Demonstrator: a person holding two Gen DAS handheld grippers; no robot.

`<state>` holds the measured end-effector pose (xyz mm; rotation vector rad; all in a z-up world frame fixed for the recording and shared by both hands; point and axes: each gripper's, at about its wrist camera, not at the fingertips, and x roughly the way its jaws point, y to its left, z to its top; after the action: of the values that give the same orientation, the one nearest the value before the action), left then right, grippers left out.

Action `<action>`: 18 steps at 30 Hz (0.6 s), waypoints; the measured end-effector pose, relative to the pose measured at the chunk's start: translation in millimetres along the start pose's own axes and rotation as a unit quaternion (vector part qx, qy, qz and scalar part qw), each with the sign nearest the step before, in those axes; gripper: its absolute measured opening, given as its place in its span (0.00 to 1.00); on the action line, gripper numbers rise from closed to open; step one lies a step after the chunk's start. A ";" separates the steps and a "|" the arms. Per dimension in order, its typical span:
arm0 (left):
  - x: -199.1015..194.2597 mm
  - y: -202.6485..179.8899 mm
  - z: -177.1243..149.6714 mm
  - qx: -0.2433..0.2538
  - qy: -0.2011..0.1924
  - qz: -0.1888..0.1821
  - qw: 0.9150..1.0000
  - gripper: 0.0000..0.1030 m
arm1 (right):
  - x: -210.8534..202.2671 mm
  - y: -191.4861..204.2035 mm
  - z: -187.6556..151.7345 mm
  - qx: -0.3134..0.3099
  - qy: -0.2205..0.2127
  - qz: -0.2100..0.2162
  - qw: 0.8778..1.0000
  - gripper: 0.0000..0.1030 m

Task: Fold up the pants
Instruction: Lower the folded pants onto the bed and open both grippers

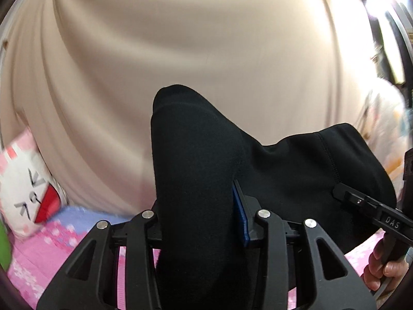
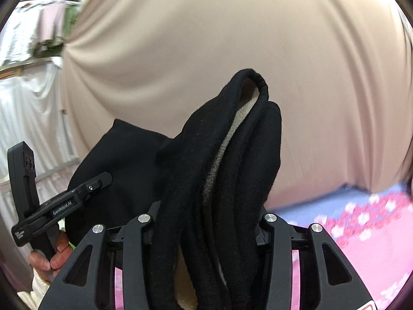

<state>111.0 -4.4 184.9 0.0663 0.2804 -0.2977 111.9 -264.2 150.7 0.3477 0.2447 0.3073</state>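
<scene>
The black pants [image 1: 196,170] are lifted above the bed, stretched between both grippers. My left gripper [image 1: 198,219] is shut on a thick bunch of the black cloth, with a blue pad [image 1: 238,217] showing beside it. My right gripper [image 2: 206,222] is shut on another bunched edge of the pants [image 2: 232,155], where the beige fleece lining [image 2: 222,155] shows. Each gripper appears in the other's view: the right one [image 1: 343,193] at right, the left one [image 2: 103,178] at left. The fingertips are hidden by cloth.
A beige curtain [image 1: 180,51] fills the background. A pink and blue flowered bed cover [image 2: 366,232] lies below. A white and pink cat-face pillow [image 1: 23,188] sits at the left. White curtains and a window [image 2: 31,77] are at far left.
</scene>
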 end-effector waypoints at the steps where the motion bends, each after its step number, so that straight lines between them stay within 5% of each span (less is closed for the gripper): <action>1: 20.9 2.4 -8.1 -0.003 0.015 0.001 1.000 0.36 | 21.1 -14.8 -8.9 0.010 0.014 -0.006 1.000 0.41; 8: 148.3 15.3 -94.9 0.005 0.103 0.026 0.994 0.36 | 122.4 -89.1 -69.9 0.062 0.097 -0.038 0.993 0.41; 13: 216.3 30.7 -164.3 -0.033 0.210 0.012 0.977 0.36 | 173.9 -128.1 -125.0 0.083 0.191 -0.073 0.975 0.41; 14: 221.6 35.5 -174.8 -0.041 0.215 0.019 0.976 0.46 | 182.8 -136.2 -138.1 0.081 0.215 -0.098 0.968 0.48; 16: 220.8 50.3 -173.0 -0.084 0.219 0.011 0.972 0.62 | 186.8 -150.3 -139.7 0.125 0.239 -0.084 0.959 0.52; 17: 219.1 57.0 -170.0 -0.094 0.222 0.031 0.970 0.80 | 183.5 -157.5 -139.3 0.140 0.241 -0.083 0.957 0.58; 18: 214.4 63.9 -168.0 -0.099 0.223 0.051 0.968 0.83 | 180.5 -161.0 -140.5 0.145 0.242 -0.088 0.955 0.61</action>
<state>282.7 14.2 -35.2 -0.0520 0.7496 -0.1478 279.2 -306.3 -69.5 0.5353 0.8057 0.1760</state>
